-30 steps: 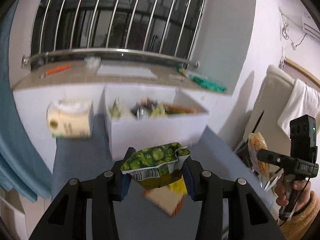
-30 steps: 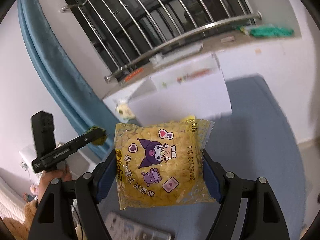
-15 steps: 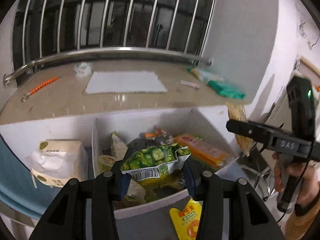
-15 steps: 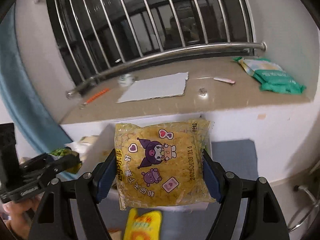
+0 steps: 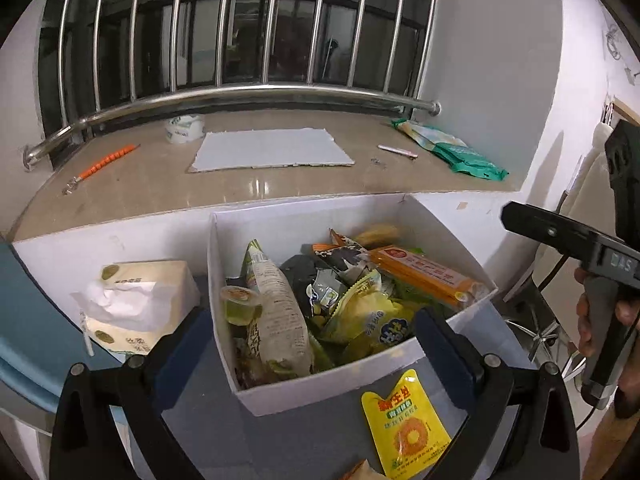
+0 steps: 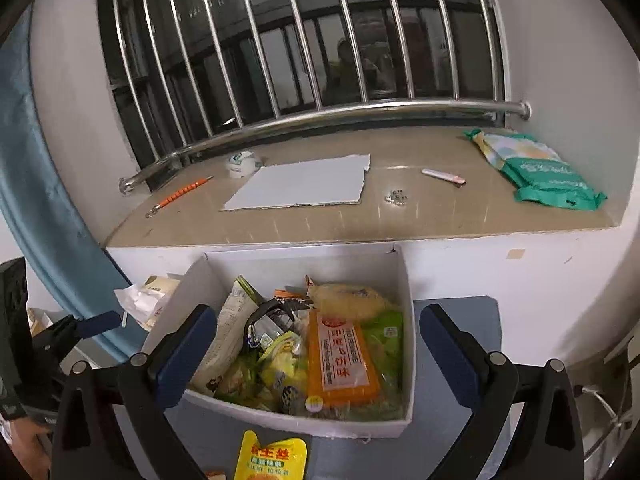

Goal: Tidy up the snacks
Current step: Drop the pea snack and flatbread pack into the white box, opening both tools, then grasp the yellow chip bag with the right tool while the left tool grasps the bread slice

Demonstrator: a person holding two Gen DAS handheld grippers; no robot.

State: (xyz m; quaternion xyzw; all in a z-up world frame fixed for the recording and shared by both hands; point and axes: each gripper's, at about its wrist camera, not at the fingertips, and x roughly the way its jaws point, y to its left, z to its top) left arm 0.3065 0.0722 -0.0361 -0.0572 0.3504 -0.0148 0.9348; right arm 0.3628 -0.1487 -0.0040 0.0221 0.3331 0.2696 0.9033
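Left to right: teal-blue curtain [image 6: 36, 184] hangs at the left edge; a cream tissue pack with a white sheet pulled up [image 5: 136, 304] sits on the grey-blue tabletop [image 5: 304, 440], just left of the open white cardboard box [image 5: 320, 384]. The box stands against the wall below the beige stone windowsill [image 5: 160, 184] and is full of snack packs: a pale speckled pouch [image 5: 276, 320] leaning along its left wall with a small clear jelly cup [image 5: 240, 304] beside it, dark crumpled wrappers mid, yellow packets in front, a long orange cracker pack [image 5: 424, 276] lying toward the right side. A flat yellow sachet with red lettering [image 5: 408, 428] lies on the tabletop just in front of the box's near wall, outside it. Left gripper [image 5: 312, 340]: jaws have just been opening, now spread wide over the box's near half, nothing between the blue pads. Right gripper [image 6: 316, 344]: same, jaws just opened, wide apart, empty, above the box. In the left view the right gripper appears side-on at the far right, held by a hand [image 5: 600, 320]. On the sill: orange-handled tool [image 5: 100, 166] left, white roll [image 5: 182, 132], grey torn-edged sheet [image 5: 272, 154] centre, small white stick [image 5: 398, 151], green-and-white bag [image 5: 452, 152] right. Steel window bars [image 5: 272, 40] behind.
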